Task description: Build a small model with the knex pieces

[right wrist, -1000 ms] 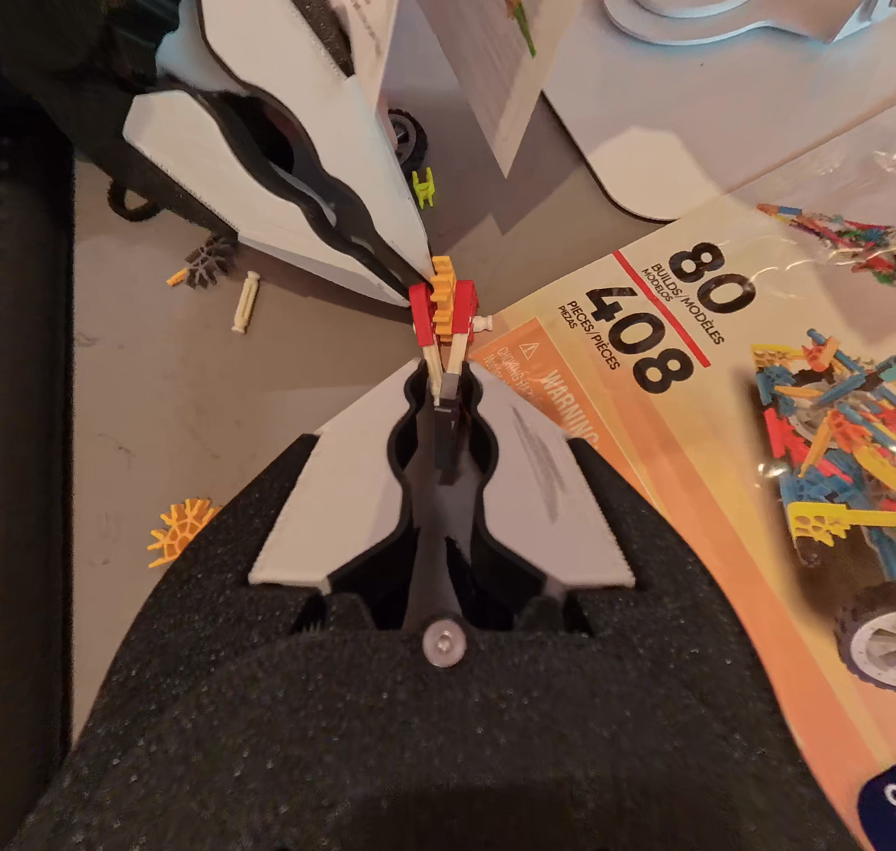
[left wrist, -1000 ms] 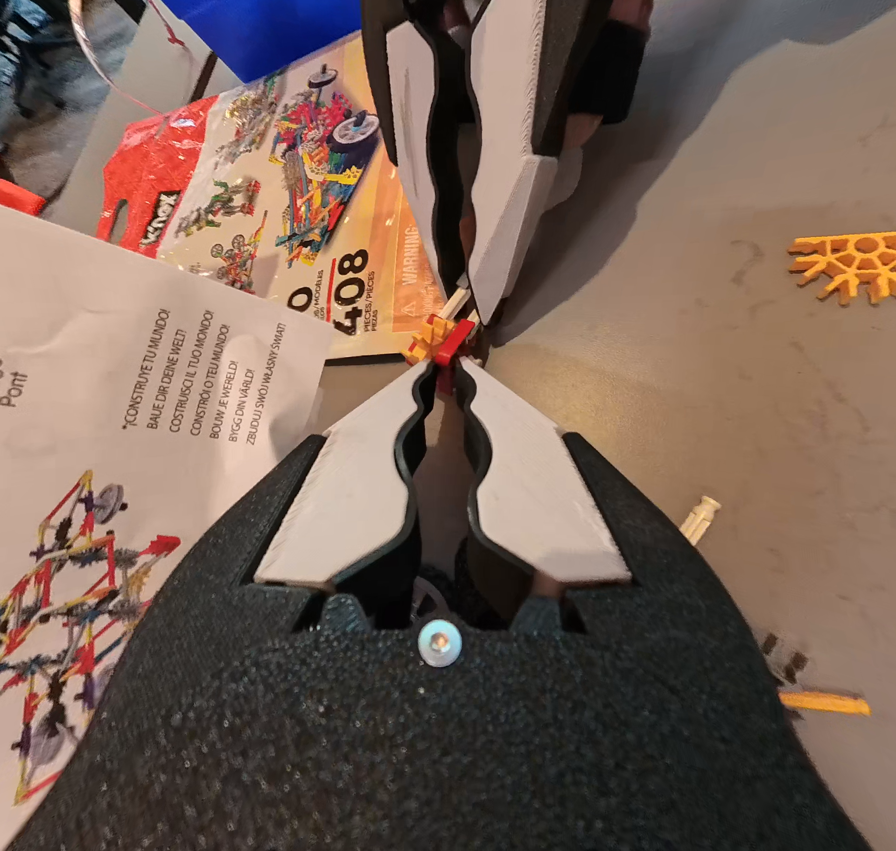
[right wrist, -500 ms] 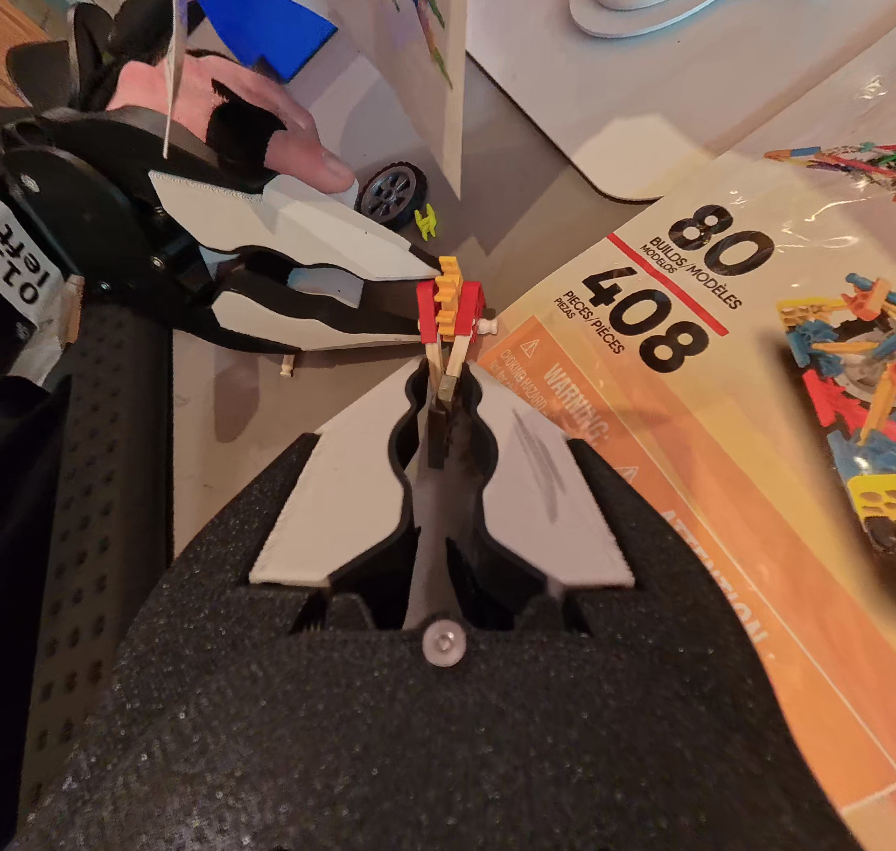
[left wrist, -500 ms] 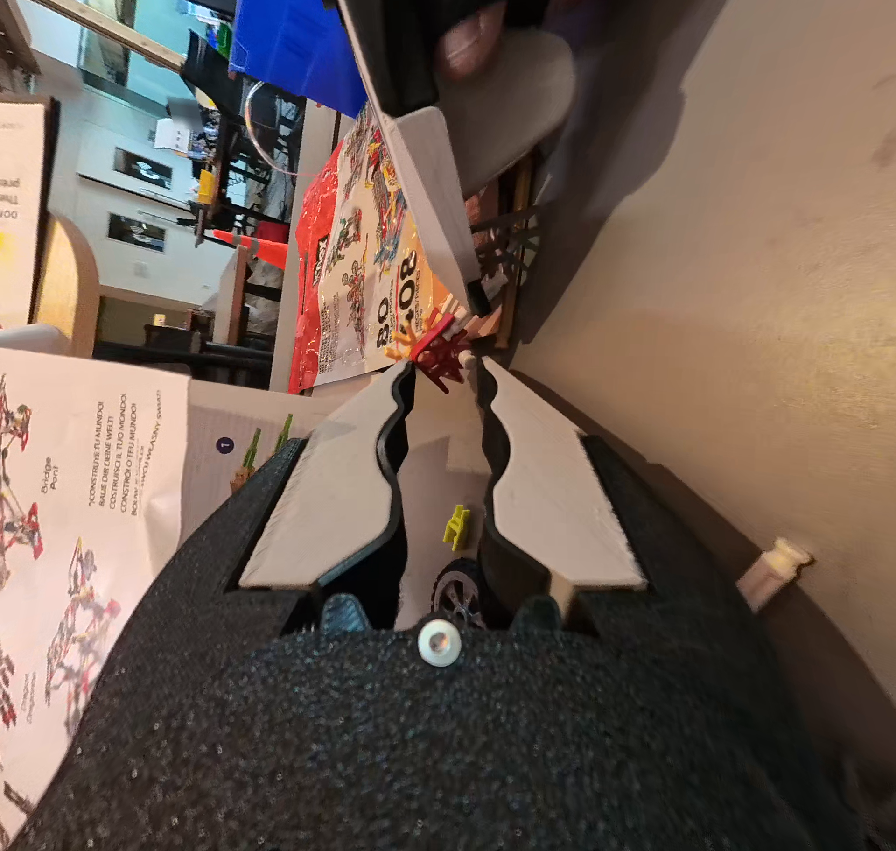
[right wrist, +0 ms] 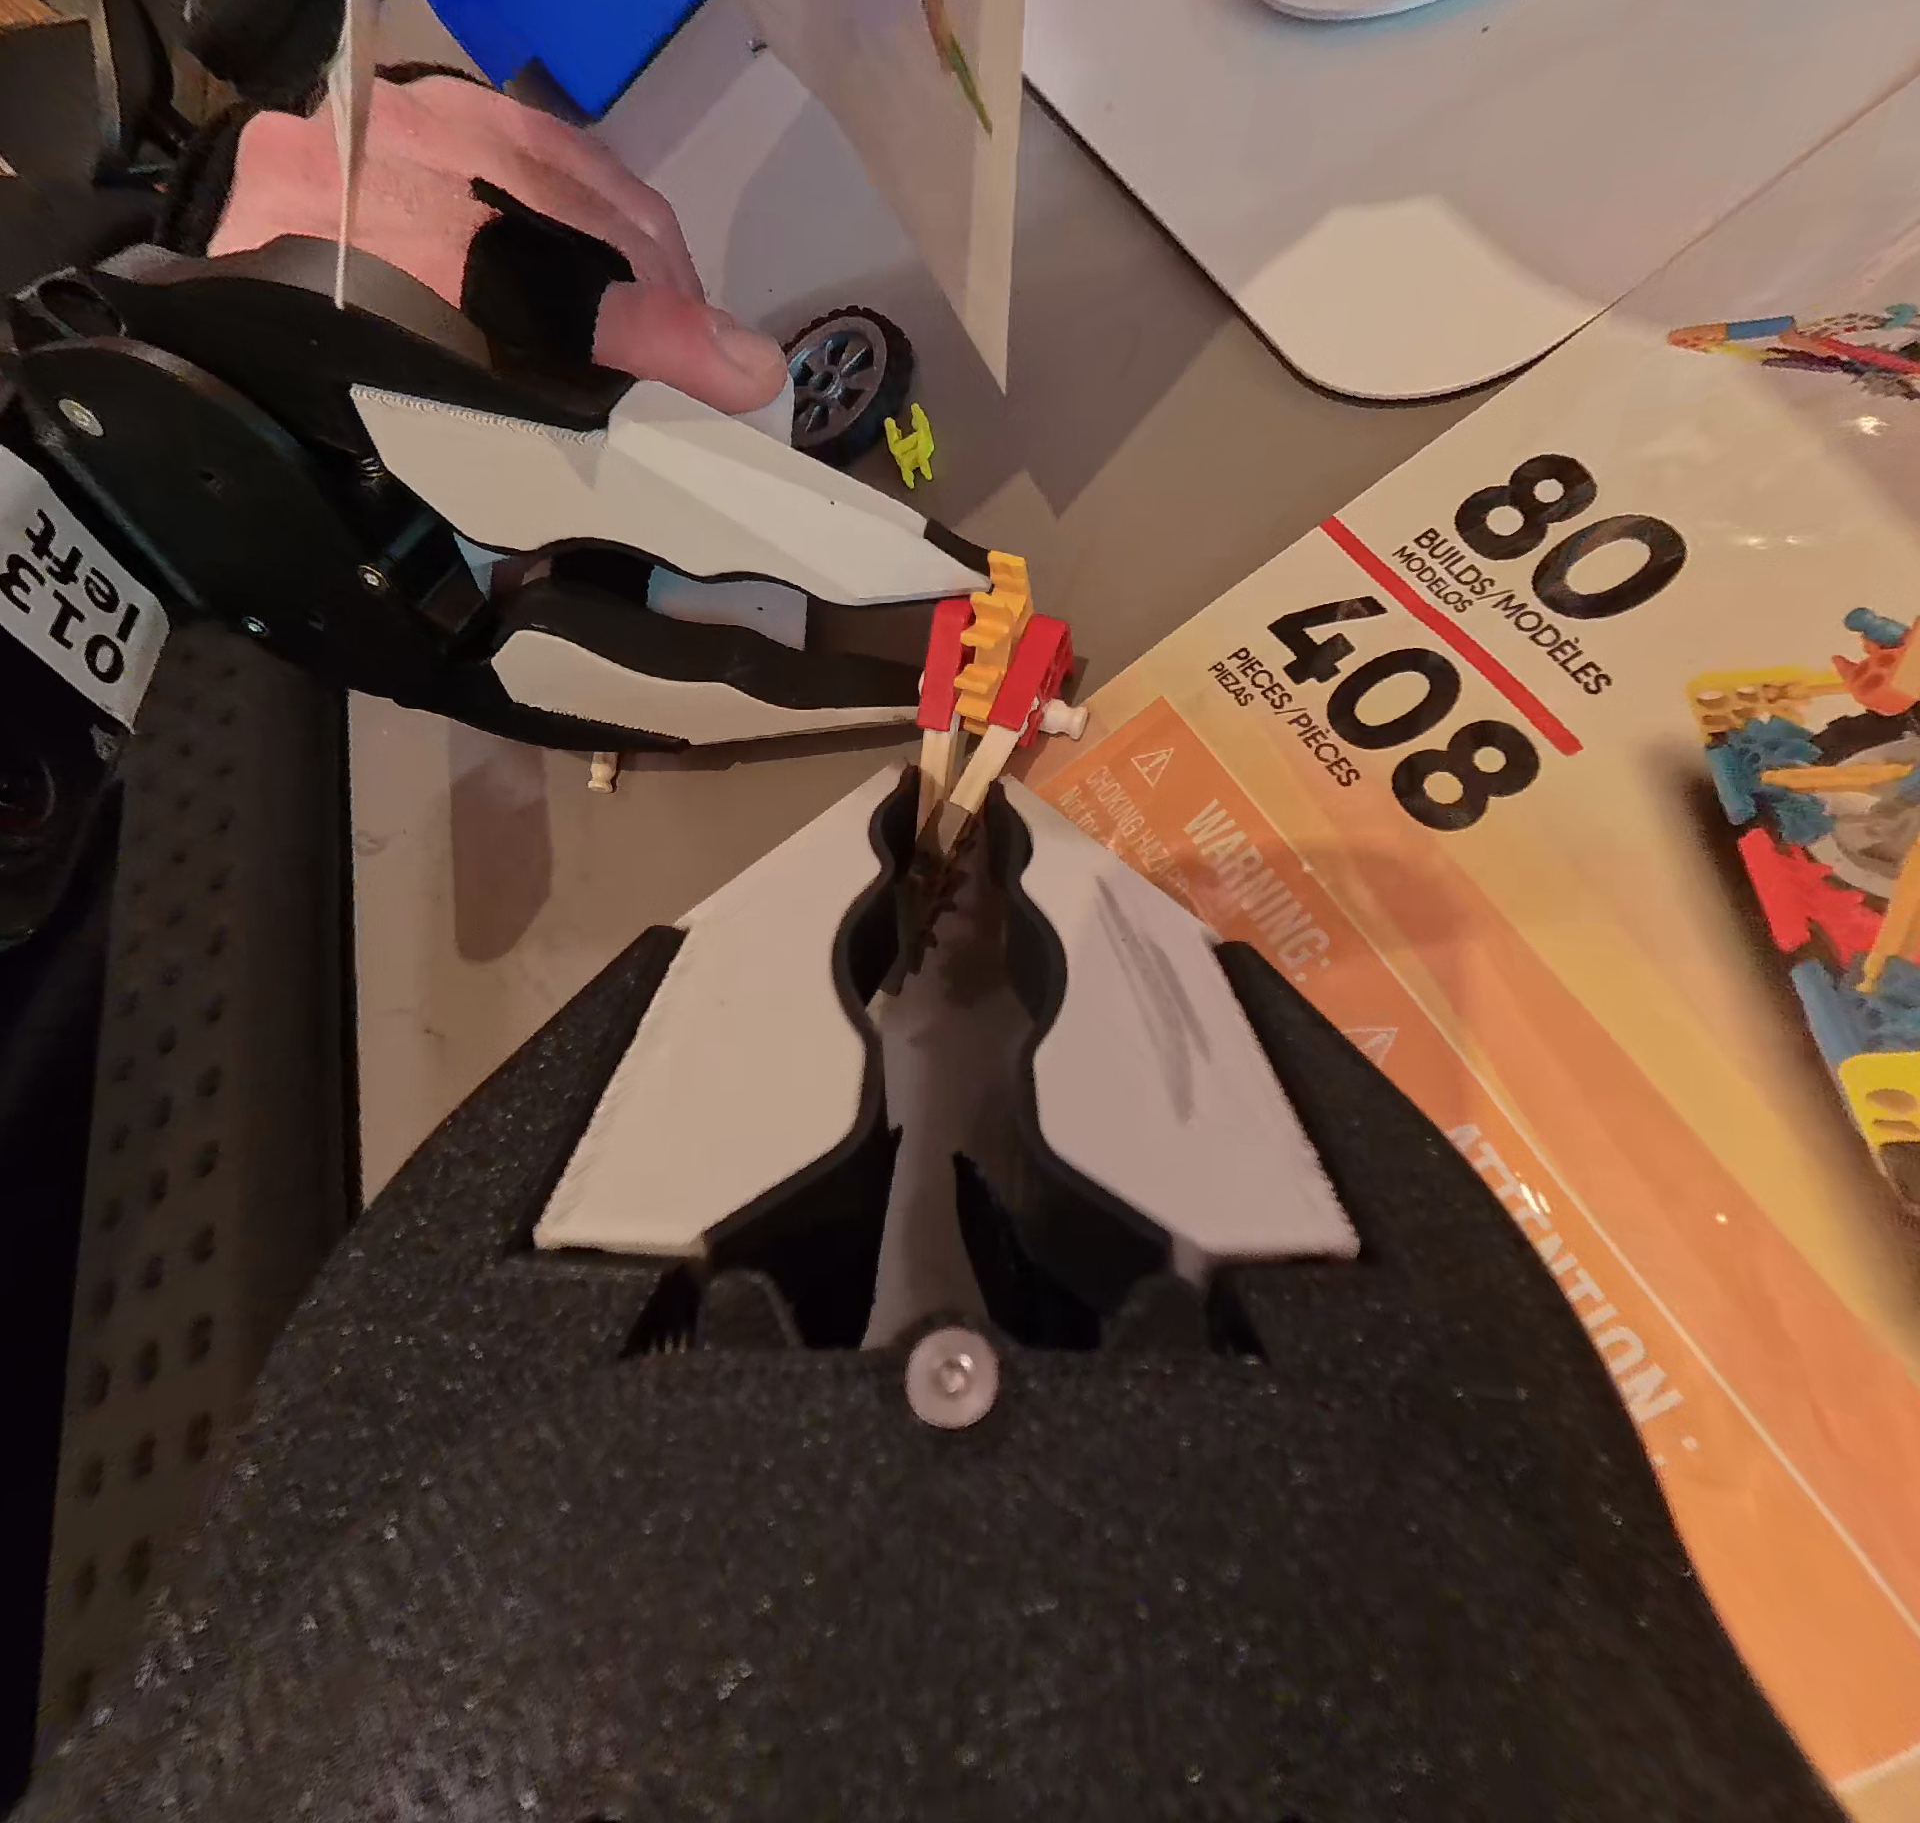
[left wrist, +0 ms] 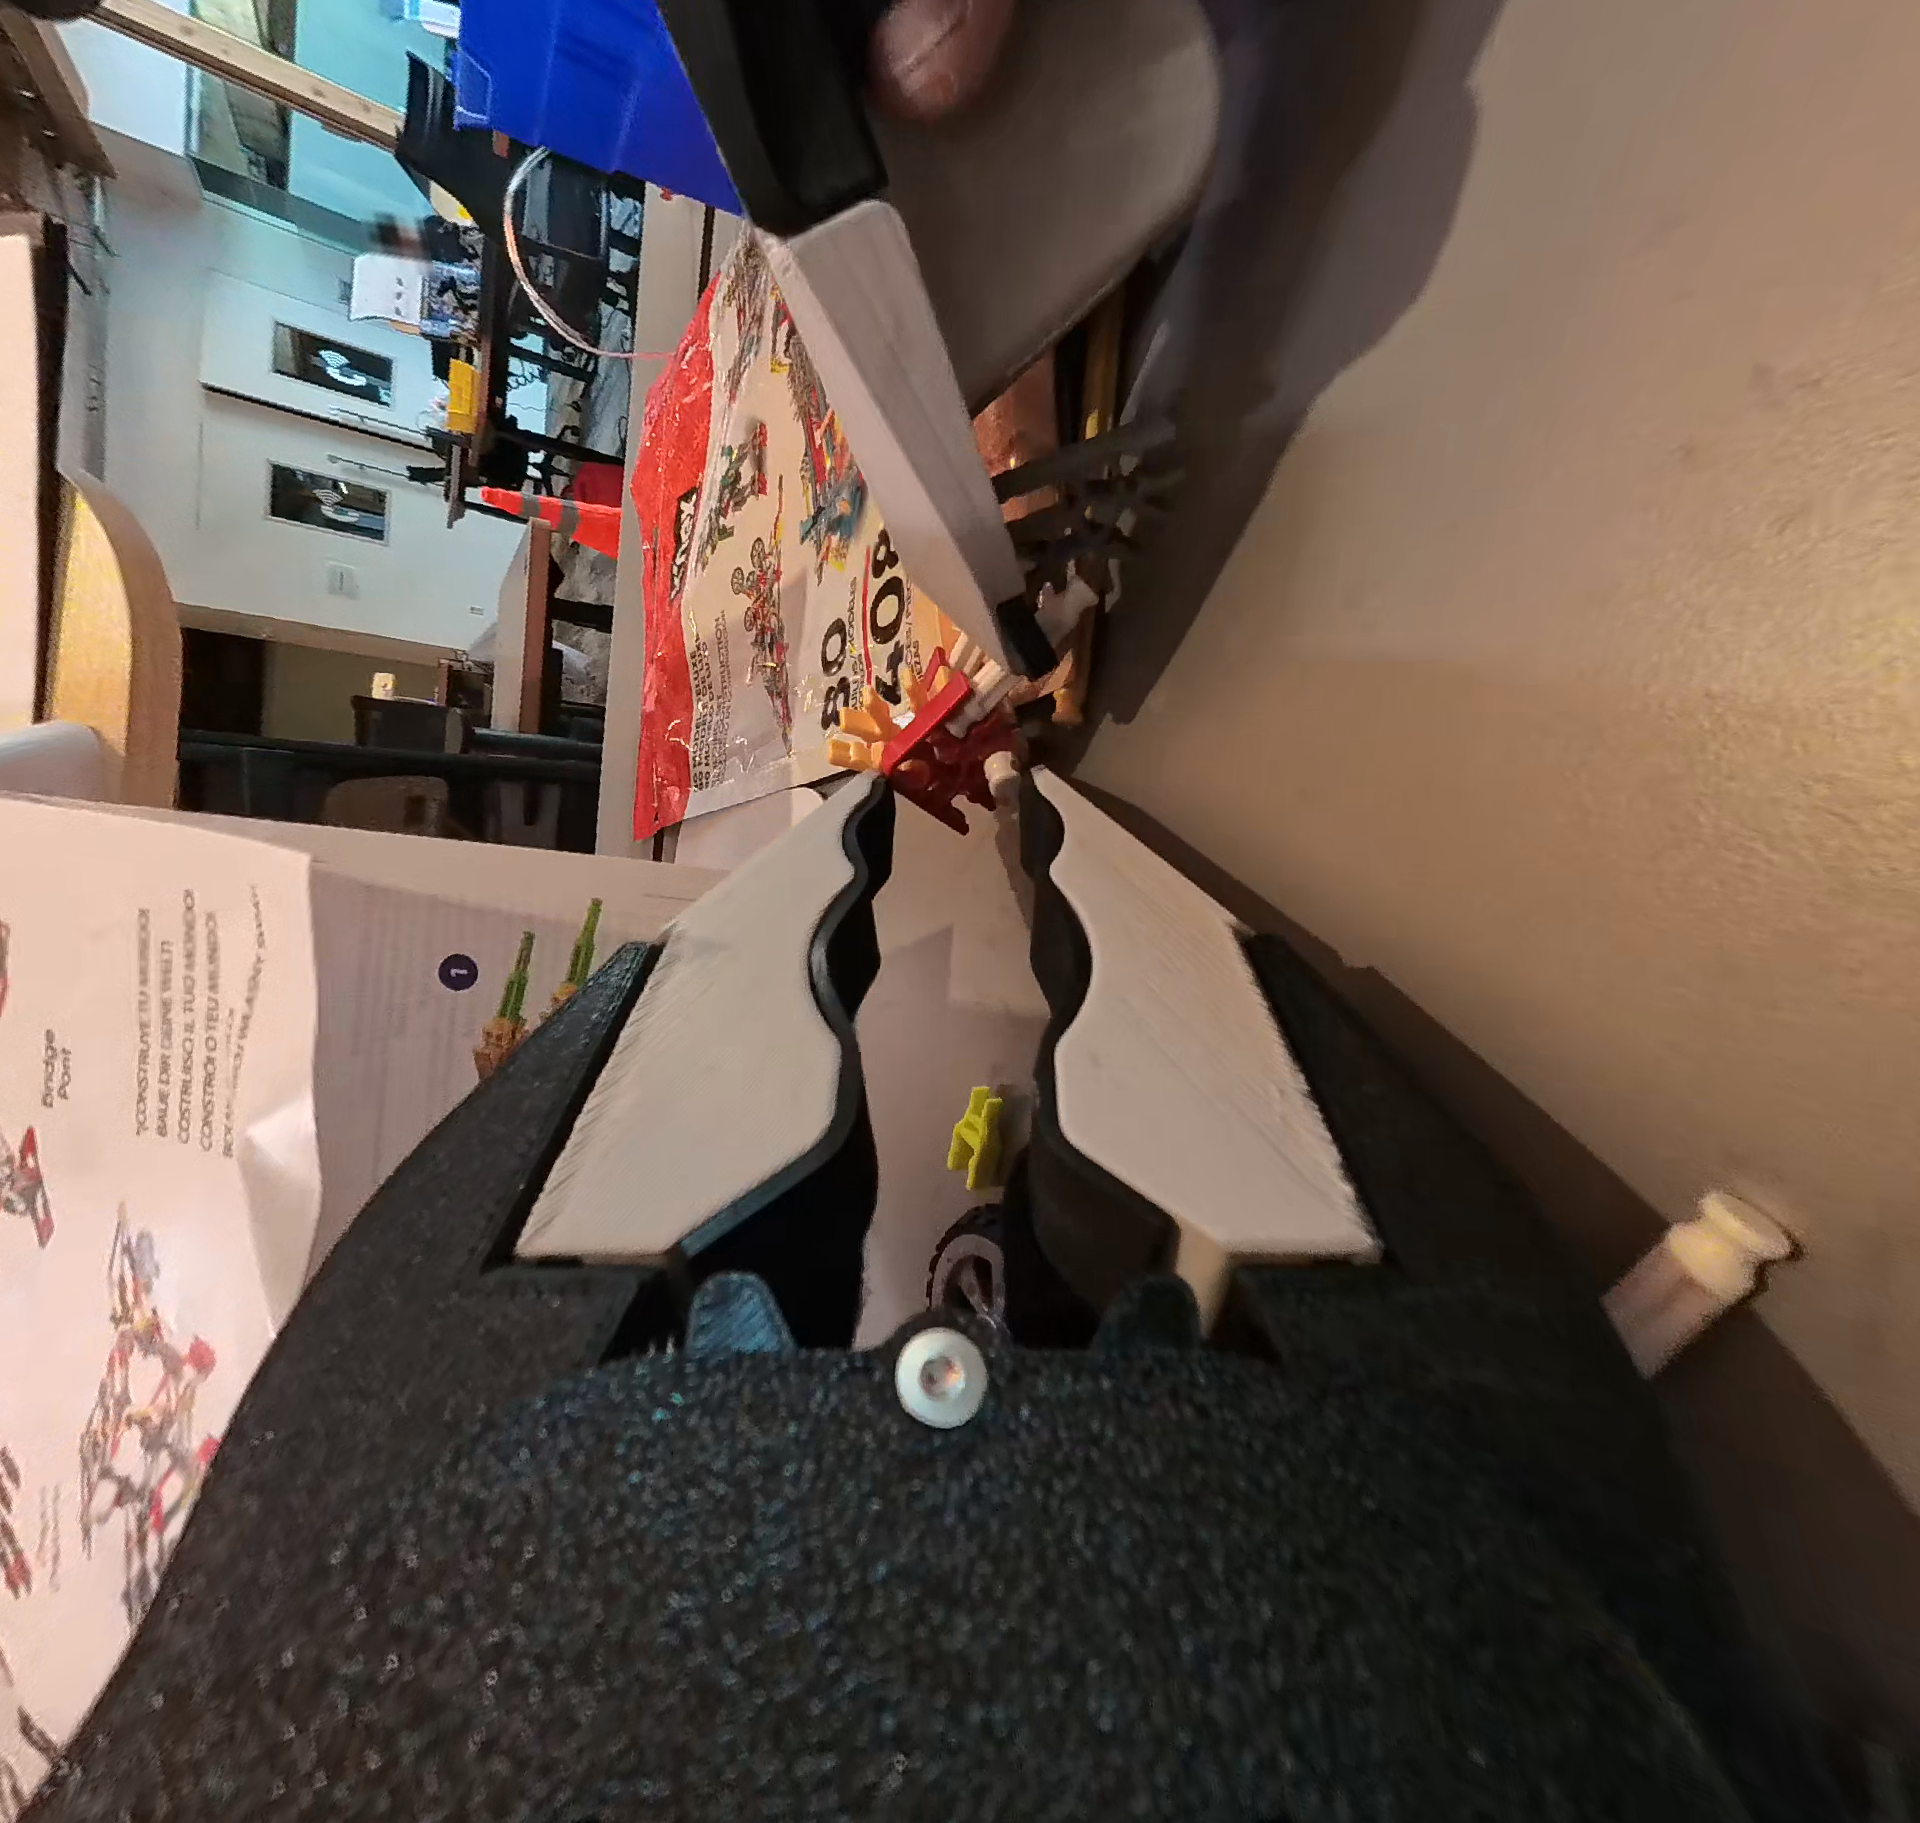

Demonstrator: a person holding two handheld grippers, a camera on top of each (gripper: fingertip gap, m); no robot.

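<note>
Presently: small toy assembly [right wrist: 992, 656], light, rigid, snap-fit; your right gripper [right wrist: 951, 802] pinches its cream rods [right wrist: 961, 755]; left gripper [left wrist: 956, 786] gapes narrowly beside red connectors [right wrist: 1044, 661].

My right gripper [right wrist: 951, 797] has white wedge fingers [right wrist: 727, 1035] edged in black, set in a grainy black body with a silver screw [right wrist: 951, 1375]. At the frame's left, my left gripper [right wrist: 961, 646] carries a white sticker [right wrist: 73, 594], and a black strap [right wrist: 540, 282] wraps the hand [right wrist: 499, 194].

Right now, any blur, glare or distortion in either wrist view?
Left wrist view: rolled sideways, wide-angle bending, white rod at the right edge smeared. Right wrist view: sharp at the toy assembly, glare on the plastic bag, edges stretched.
</note>
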